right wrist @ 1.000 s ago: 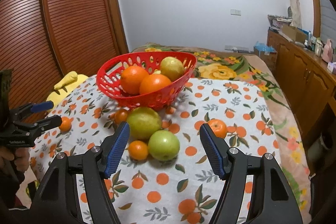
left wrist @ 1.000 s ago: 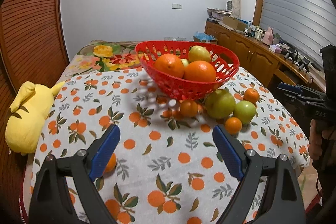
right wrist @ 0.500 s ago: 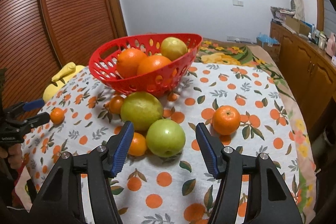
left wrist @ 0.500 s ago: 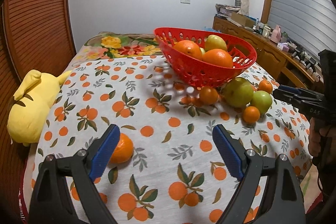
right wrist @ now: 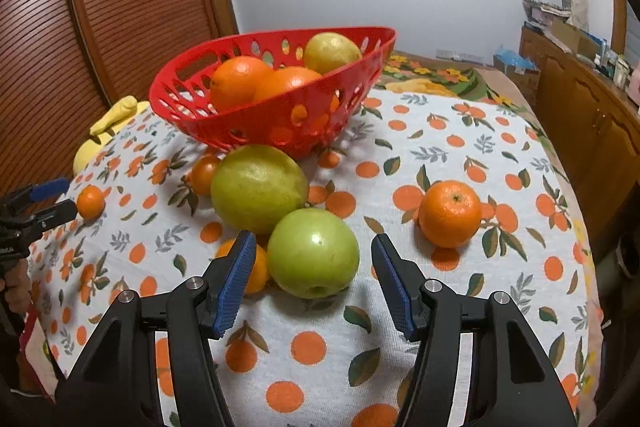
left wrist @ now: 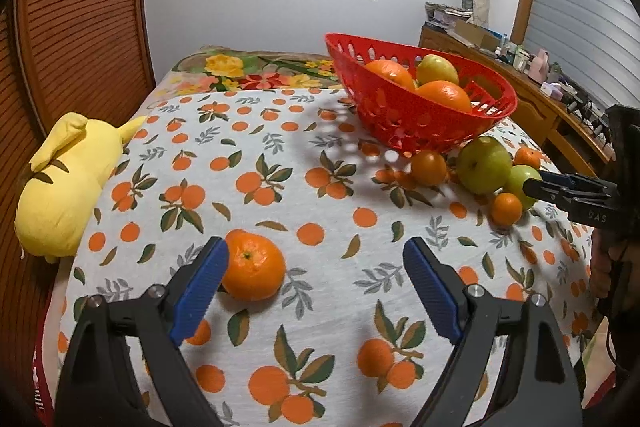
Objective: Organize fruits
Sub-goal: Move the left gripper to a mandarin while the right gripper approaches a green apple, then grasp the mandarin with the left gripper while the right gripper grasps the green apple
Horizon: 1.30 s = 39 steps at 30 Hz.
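Observation:
A red basket (left wrist: 420, 119) (right wrist: 280, 123) holds two oranges and a yellow-green fruit. My left gripper (left wrist: 316, 279) is open; a loose mandarin (left wrist: 253, 265) lies just inside its left finger. My right gripper (right wrist: 314, 275) is open around a green apple (right wrist: 313, 253) on the cloth. Behind the apple sit a large green-yellow fruit (right wrist: 258, 189), a small mandarin (right wrist: 256, 267) partly hidden by my left finger, and a small orange fruit (right wrist: 204, 173). Another mandarin (right wrist: 450, 213) lies to the right.
The table has an orange-print cloth (left wrist: 320, 211). A yellow plush toy (left wrist: 68, 179) lies at its left edge. A wooden louvred door (right wrist: 100, 7) stands on the left, and a wooden cabinet (right wrist: 592, 115) with clutter stands on the right.
Both grippers moved forward and lower. The left one closed in on the loose mandarin; the right one came around the green apple. Both stayed open.

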Available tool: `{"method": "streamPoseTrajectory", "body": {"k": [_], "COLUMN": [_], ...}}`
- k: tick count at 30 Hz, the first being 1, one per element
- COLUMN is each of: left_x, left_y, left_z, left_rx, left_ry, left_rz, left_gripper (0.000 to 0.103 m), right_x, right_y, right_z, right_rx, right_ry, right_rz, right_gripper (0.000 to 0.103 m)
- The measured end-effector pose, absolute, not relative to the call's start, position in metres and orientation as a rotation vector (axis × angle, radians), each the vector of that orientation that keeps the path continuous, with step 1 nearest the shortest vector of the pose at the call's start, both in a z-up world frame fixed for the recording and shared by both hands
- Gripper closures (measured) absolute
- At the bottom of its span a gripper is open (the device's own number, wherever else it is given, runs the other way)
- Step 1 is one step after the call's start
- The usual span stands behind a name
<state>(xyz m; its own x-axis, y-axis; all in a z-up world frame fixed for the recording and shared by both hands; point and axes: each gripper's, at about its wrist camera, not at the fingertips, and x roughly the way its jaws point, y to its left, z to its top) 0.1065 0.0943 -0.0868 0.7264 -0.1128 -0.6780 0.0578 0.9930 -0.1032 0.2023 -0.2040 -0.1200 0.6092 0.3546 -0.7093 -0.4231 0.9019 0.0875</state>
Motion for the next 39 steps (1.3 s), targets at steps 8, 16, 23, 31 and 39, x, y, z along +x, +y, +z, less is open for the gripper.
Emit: {"method": "streamPoseTrajectory", "body": {"k": [8, 16, 23, 31, 39], "left_x": [0.109, 0.114, 0.118, 0.121, 0.120], "left_y": [0.108, 0.115, 0.125, 0.132, 0.122], "left_z": [-0.096, -0.105, -0.111, -0.119, -0.113], "left_rx": [-0.100, -0.106, -0.107, -0.129, -0.127], "left_ry": [0.767, 0.790, 0.814, 0.836, 0.821], "left_rz": [-0.074, -0.045, -0.016, -0.012, -0.043], "left_gripper": [0.022, 0.033, 0.037, 0.048, 0.062], "right_x": [0.209, 0.214, 0.217, 0.217, 0.217], "right_y": [-0.203, -0.202, -0.201, -0.198, -0.199], "right_z": [-0.129, -0.130, -0.132, -0.135, -0.136], "right_rx": [-0.071, -0.063, -0.061, -0.080, -0.062], "right_ry": [0.834, 0.844, 0.845, 0.850, 0.860], "right_rz": [0.469, 0.460, 0.460, 0.462, 0.471], "right_gripper": [0.049, 0.049, 0.049, 0.049, 0.049]}}
